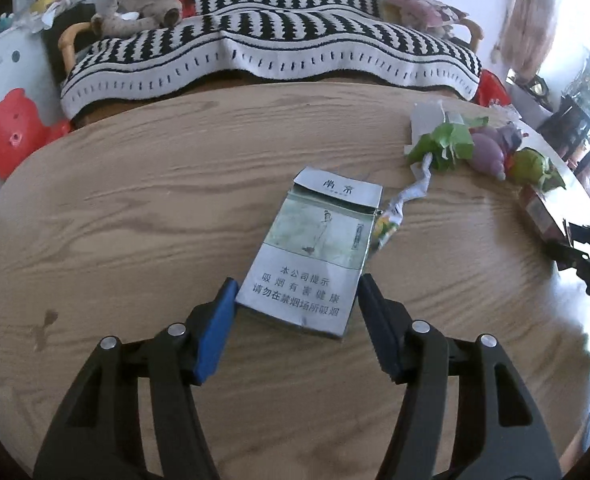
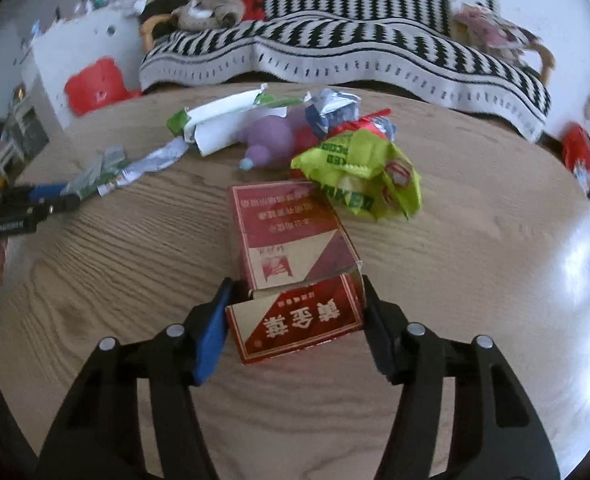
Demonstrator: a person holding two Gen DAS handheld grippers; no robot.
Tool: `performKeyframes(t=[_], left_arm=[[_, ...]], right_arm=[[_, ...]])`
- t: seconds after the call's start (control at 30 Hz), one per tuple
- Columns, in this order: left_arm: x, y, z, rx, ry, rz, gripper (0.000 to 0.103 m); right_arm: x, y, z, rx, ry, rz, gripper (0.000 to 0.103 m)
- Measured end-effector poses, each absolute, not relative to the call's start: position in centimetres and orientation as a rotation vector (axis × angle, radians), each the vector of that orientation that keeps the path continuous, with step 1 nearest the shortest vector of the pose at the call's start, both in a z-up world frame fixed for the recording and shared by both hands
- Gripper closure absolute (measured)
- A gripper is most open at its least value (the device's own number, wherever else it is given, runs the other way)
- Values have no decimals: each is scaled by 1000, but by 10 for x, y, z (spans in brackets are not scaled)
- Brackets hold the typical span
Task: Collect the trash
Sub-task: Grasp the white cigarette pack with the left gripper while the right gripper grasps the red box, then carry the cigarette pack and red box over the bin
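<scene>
Right now left gripper [image 1: 297, 300] clamped on near end of grey cigarette pack [image 1: 315, 254], blue pads touching both sides, pack flat on wooden table [image 1: 135, 208]. Right gripper [image 2: 295, 304] grasping open lid of red cigarette pack [image 2: 291, 248], same table. Beyond: crumpled green wrapper [image 2: 359, 172], purple toy [image 2: 267, 140], torn paper scraps [image 2: 223, 124]. Striped blanket [image 1: 271, 48] behind

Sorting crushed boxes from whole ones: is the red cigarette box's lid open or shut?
Open. The red cigarette box lies flat on the table, its flip lid hinged back toward the camera, between the right gripper's fingers.
</scene>
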State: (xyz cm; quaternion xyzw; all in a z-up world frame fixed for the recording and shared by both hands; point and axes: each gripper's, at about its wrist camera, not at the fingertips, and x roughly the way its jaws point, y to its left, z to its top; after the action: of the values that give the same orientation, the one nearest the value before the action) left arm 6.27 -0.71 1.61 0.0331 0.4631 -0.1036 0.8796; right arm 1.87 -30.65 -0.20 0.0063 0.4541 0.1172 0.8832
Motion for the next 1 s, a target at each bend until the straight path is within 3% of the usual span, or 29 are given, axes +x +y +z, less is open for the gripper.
performKeyframes(t=[0.67,1.0], left_arm=[[-46,-38,83,148,854,-270,43],[-120,-132,100,206,801,-478,43]], right_arm=[[-94,-303,67,94,839,170,44],[-189,-366,96,96,789,12,44]])
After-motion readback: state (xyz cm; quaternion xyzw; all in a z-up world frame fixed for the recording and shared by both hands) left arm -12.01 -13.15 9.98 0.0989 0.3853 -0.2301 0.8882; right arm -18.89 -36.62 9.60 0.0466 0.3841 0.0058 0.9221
